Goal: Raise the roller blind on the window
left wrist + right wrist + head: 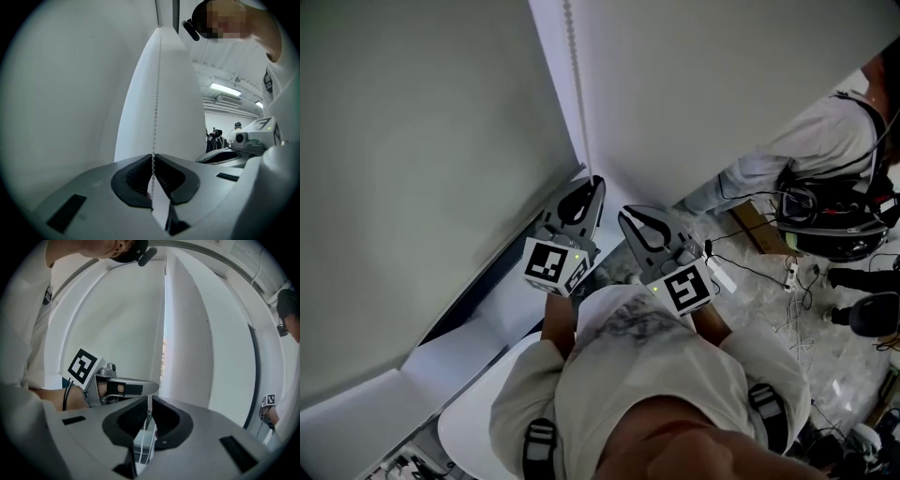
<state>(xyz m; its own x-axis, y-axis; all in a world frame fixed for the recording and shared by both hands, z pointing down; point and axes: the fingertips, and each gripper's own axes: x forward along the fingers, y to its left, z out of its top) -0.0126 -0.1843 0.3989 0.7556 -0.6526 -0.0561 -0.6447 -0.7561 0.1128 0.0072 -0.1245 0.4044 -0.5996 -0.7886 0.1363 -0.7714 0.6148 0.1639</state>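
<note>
The grey-white roller blind (pixel 412 187) hangs over the window at the left. Its white bead chain (pixel 574 66) runs down the blind's right edge, next to the white wall (pixel 694 84). My left gripper (pixel 596 182) points at that edge, and in the left gripper view the left gripper (pixel 153 156) is shut with the bead chain (pixel 156 93) pinched between its black pads. Just right of it, my right gripper (pixel 624 216) points at the same spot. In the right gripper view, the right gripper (pixel 149 399) is also closed, with the chain (pixel 149 405) running down between the tips.
A white sill (pixel 469 347) lies below the blind. Behind me to the right another person (pixel 825 141) stands with gear, and cables (pixel 787 281) and a cardboard box (pixel 755 225) lie on the floor. The left gripper's marker cube (pixel 82 366) shows in the right gripper view.
</note>
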